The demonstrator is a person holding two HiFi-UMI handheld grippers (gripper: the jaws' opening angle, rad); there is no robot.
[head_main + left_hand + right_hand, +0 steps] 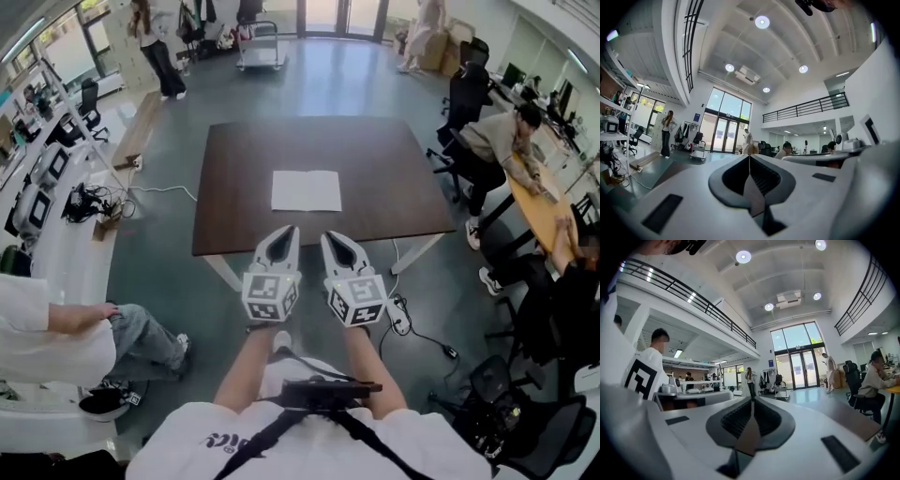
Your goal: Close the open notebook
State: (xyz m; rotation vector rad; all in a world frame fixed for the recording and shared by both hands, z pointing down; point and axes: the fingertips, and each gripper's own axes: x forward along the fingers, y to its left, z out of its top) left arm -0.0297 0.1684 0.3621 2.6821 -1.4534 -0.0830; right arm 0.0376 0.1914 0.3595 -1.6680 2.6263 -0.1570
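Note:
The open notebook [307, 190] lies flat with white pages up, in the middle of the dark brown table [244, 187]. Both grippers hover side by side at the table's near edge, short of the notebook and pointing level toward it. My left gripper [291, 231] is shut with nothing in it, and its pads meet in the left gripper view [749, 157]. My right gripper [329, 237] is likewise shut and empty, its pads closed together in the right gripper view [752, 400]. Neither gripper view shows the notebook; the gripper bodies hide it.
A seated person [56, 328] is at the lower left. At the right, people sit at an orange desk [539, 211], with black office chairs [464, 98] near the table's far right corner. A power strip and cable [403, 319] lie on the floor under the near right edge.

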